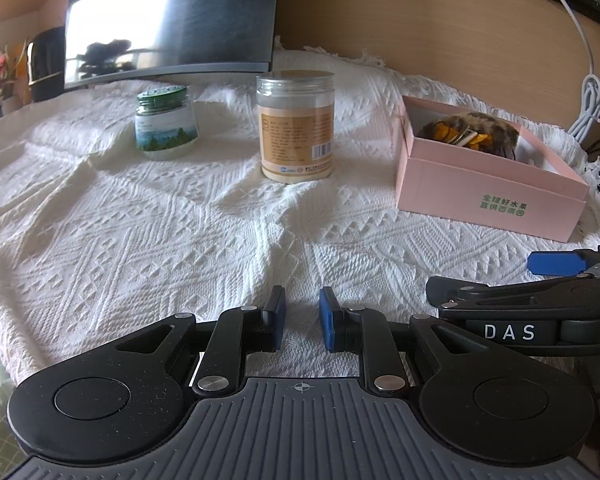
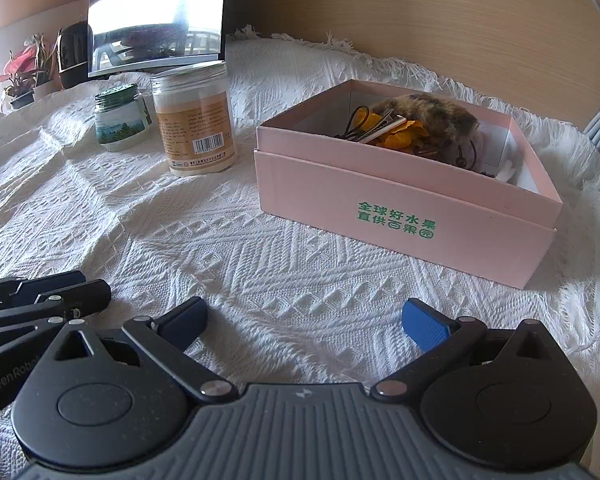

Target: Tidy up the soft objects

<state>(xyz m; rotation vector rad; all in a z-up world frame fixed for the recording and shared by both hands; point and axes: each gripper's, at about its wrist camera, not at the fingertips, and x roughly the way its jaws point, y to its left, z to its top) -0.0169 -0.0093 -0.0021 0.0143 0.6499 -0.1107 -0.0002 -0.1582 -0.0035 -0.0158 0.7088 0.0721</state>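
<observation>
Scrunchies (image 2: 424,128) heaped in your pink box (image 2: 404,208) at one o'clock could snag together; your left gripper (image 1: 302,318) is narrow and empty, your right gripper (image 2: 305,322) wide and empty.

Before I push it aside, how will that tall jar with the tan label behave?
The tall jar looks like clear plastic, so probably light and stiff. It stands tall and narrow on a wrinkled white cloth, so a high push may tip it. Once down, its round body would likely roll.
</observation>
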